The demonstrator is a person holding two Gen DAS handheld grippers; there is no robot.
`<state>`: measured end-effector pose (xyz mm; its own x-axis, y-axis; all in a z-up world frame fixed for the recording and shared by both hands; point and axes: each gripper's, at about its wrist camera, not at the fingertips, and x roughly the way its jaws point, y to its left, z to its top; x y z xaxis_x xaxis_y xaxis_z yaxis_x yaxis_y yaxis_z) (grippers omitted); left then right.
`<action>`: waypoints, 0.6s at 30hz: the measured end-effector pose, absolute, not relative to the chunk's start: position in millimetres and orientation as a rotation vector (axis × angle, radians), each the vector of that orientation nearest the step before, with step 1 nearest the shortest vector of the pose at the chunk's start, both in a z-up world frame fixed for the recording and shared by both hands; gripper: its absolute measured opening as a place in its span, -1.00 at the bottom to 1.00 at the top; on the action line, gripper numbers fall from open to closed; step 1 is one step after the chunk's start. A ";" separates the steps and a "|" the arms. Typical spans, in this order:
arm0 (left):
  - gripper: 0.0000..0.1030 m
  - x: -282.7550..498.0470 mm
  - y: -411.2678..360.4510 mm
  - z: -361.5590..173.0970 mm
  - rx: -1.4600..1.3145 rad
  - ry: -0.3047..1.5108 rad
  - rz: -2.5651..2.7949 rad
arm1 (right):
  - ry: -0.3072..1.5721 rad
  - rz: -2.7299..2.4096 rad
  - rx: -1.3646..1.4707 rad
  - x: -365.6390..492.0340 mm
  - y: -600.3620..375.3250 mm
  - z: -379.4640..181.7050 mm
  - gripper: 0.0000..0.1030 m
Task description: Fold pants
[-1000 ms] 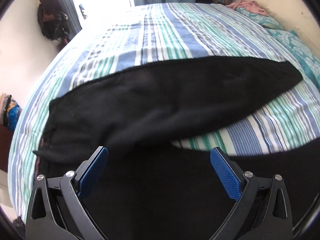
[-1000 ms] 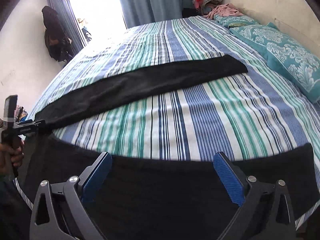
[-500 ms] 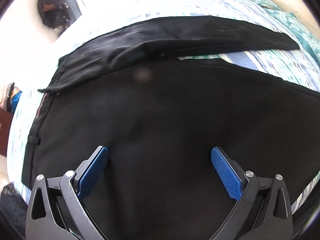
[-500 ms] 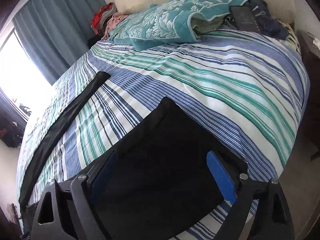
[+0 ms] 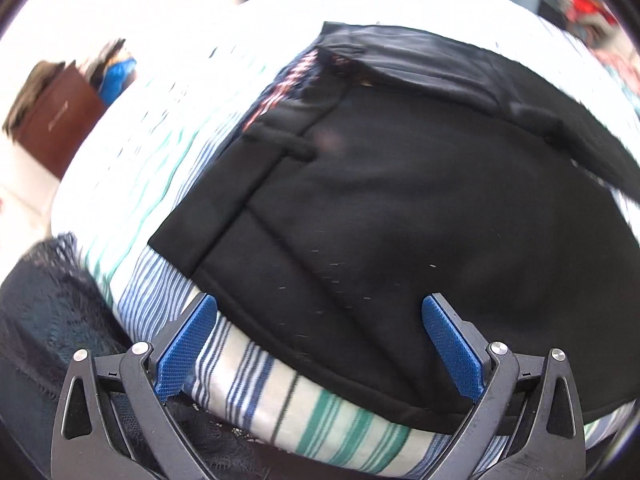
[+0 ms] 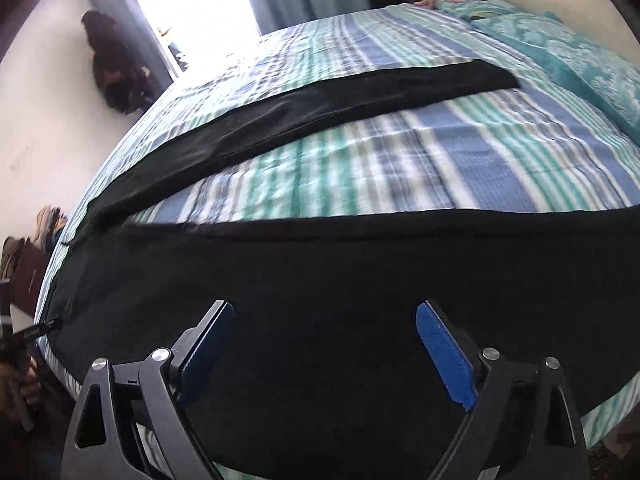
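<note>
Black pants (image 5: 400,200) lie flat on the striped bed sheet (image 5: 304,420). In the left wrist view I see their waist end, with the waistband (image 5: 240,200) and a belt loop. My left gripper (image 5: 319,302) hovers open over the pants' near edge by the waistband corner, with nothing pinched. In the right wrist view the near leg (image 6: 360,264) runs across the foreground and the far leg (image 6: 320,112) stretches diagonally over the bed. My right gripper (image 6: 325,307) stands open above the near leg, gripping nothing. The left gripper's tip (image 6: 52,322) shows at the far left edge.
Teal pillows (image 6: 580,52) line the right side of the bed. A brown cabinet (image 5: 56,120) stands beyond the bed's left edge. Dark clothes (image 6: 116,76) hang on the wall beside a bright window (image 6: 192,8). A hand (image 6: 20,376) holds the left tool.
The left view swung from the spread legs to the waist end and rolled. The right view swept to the hem end and pillows, then back over the near leg. Both grippers stayed open.
</note>
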<state>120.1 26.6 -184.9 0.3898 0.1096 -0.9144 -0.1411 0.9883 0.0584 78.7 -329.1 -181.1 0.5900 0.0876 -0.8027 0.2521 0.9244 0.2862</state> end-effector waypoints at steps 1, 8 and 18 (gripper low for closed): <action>0.99 118.5 28.7 -183.2 -0.038 1.149 0.163 | 0.955 -0.050 0.364 84.8 -308.2 -182.4 0.79; 0.98 119.8 -16.9 -161.8 0.108 1.014 0.002 | 1.003 0.072 0.154 95.1 -221.0 -198.0 1.00; 0.99 184.9 -5.8 -193.0 0.079 1.070 0.138 | 0.978 0.060 0.119 93.2 -218.6 -202.9 1.00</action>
<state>184.9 -5.8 -193.0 0.4727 0.1505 -0.8683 -0.0740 0.9886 0.1311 93.2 -218.6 -202.9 0.5578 0.1043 -0.8234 0.0028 0.9918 0.1276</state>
